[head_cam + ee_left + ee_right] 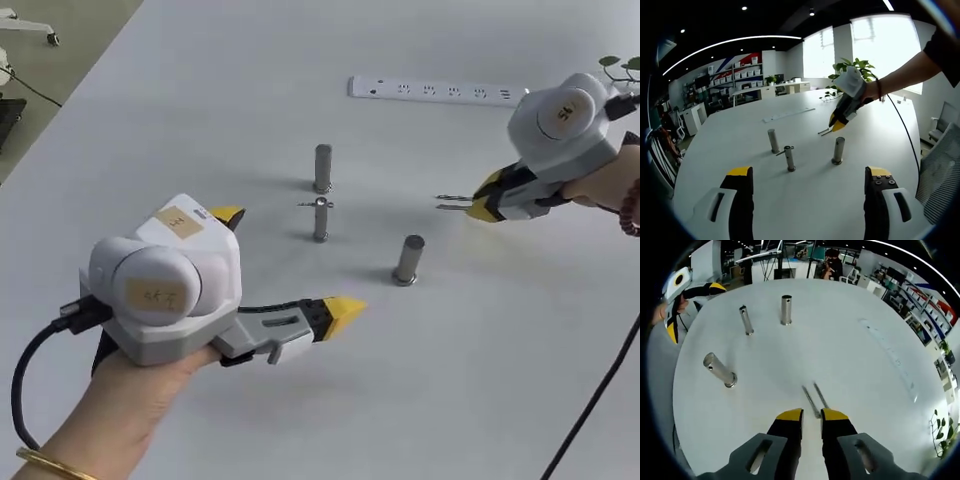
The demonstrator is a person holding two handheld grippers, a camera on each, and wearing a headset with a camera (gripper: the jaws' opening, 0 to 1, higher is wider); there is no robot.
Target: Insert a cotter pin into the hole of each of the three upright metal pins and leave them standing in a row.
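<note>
right gripper [811,416]: fingers clamped on cotter pin [809,399] | left gripper [808,171]: fingers stood apart (holding nothing) | risk: prongs missing the hole could have toppled the unsteadied nearest metal pin [408,260]

There were three metal pins [322,168] standing in front of the left gripper [808,172]. There were two cotter pins [452,203]: one pinched in the right gripper [811,415], one through the middle pin [320,228]. There were two grippers and one power strip [437,91] far past them.
</note>
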